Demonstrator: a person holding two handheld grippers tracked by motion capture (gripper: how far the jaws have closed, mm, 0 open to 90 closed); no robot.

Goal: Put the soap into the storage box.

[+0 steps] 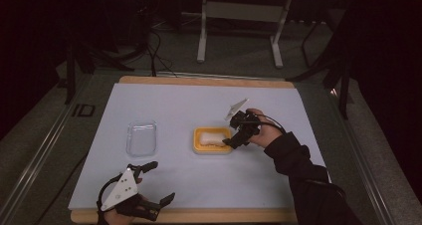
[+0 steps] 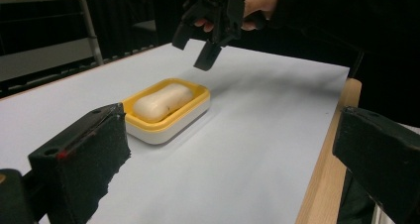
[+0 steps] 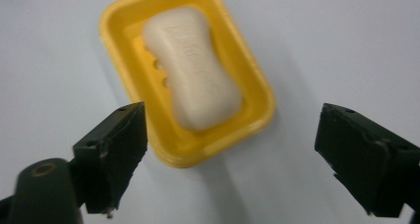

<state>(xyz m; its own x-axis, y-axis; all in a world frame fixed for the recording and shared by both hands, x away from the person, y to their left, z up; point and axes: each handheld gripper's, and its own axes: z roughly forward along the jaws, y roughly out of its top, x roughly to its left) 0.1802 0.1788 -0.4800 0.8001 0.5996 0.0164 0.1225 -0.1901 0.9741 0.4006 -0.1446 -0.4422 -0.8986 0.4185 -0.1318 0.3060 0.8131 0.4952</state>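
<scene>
Right gripper point(image 3: 233, 154) hangs wide open, empty, above soap point(image 3: 195, 68) in dish point(image 3: 257, 110).

Through the right gripper view I see my right claw point(image 3: 233, 159) spread wide, its two black jaws rising from the bottom corners with a broad gap between them. Beyond that gap a yellow soap dish point(image 3: 255, 83) sits on the pale bench point(image 3: 346, 40), lying at a slant across the frame. A cream bar of soap point(image 3: 195, 68) rests inside it, with faint embossed lettering along its top. Neither jaw touches the dish or the soap.
</scene>
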